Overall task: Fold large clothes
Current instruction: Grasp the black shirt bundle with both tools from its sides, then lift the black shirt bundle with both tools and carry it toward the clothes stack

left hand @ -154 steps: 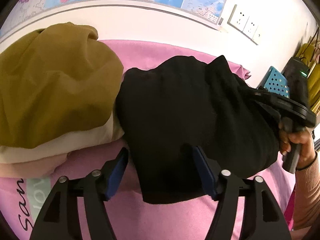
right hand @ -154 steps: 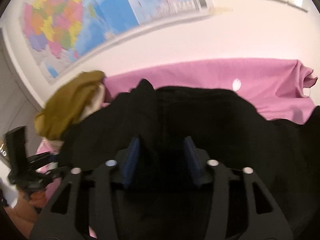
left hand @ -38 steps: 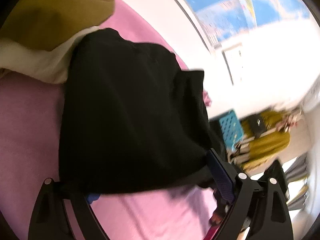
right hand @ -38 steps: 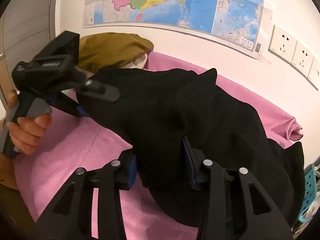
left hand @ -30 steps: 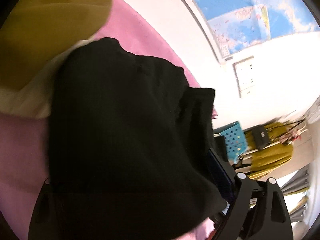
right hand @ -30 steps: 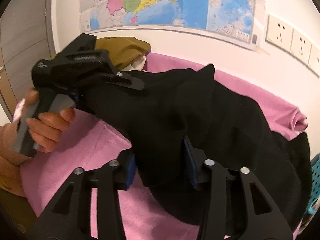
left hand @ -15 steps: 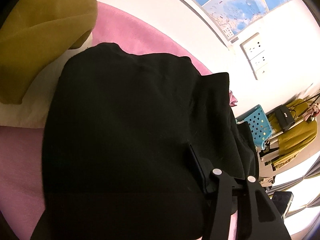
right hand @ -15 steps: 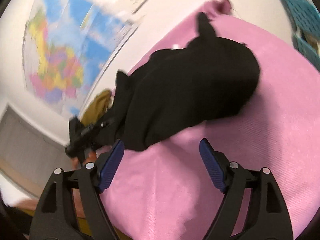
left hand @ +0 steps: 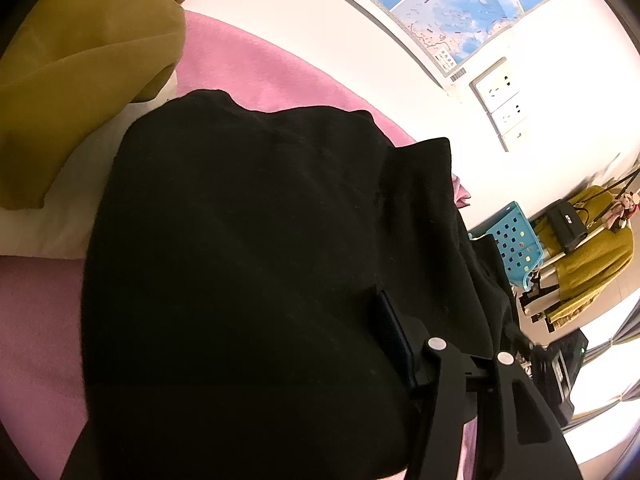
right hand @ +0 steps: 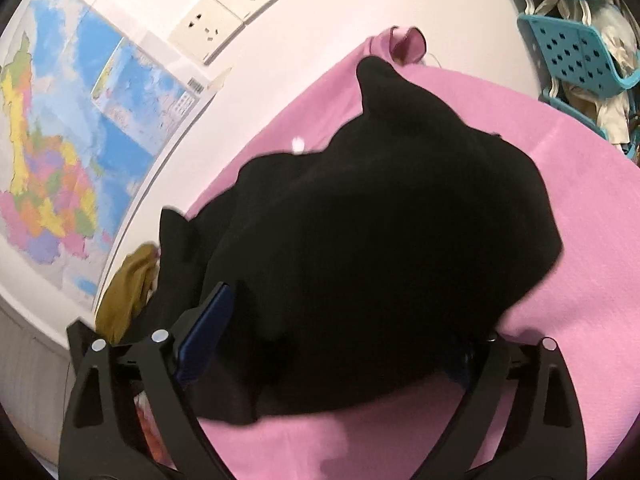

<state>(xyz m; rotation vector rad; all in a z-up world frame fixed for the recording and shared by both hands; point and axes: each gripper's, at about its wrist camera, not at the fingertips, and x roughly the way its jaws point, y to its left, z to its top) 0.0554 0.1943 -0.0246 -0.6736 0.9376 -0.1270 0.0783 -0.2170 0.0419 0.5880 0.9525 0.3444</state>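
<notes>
A: How far along is the folding?

B: Judging by the shape, well on. The black garment lies in a thick, rounded bundle on the pink cloth over the table, several layers deep. One corner sticks up near the wall and the near edge looks loose, so I'd say it needs squaring and a last tidy.

A: Anything else waiting?

B: A mustard garment sits on a cream one just beside the black bundle, both in a pile. I can't tell if those are finished.

A: And the right gripper?

B: It hangs low over the near edge of the bundle, tilted, jaws spread wide. The left blue pad shows clearly; the right one is mostly hidden by cloth. The bundle bulges between them, not pinched.

A: The left gripper?

B: It is pushed right in against the black cloth, which covers most of its view. Only its right finger shows; the other is buried. The gap looks wide, yet I cannot tell whether it grips anything.
</notes>
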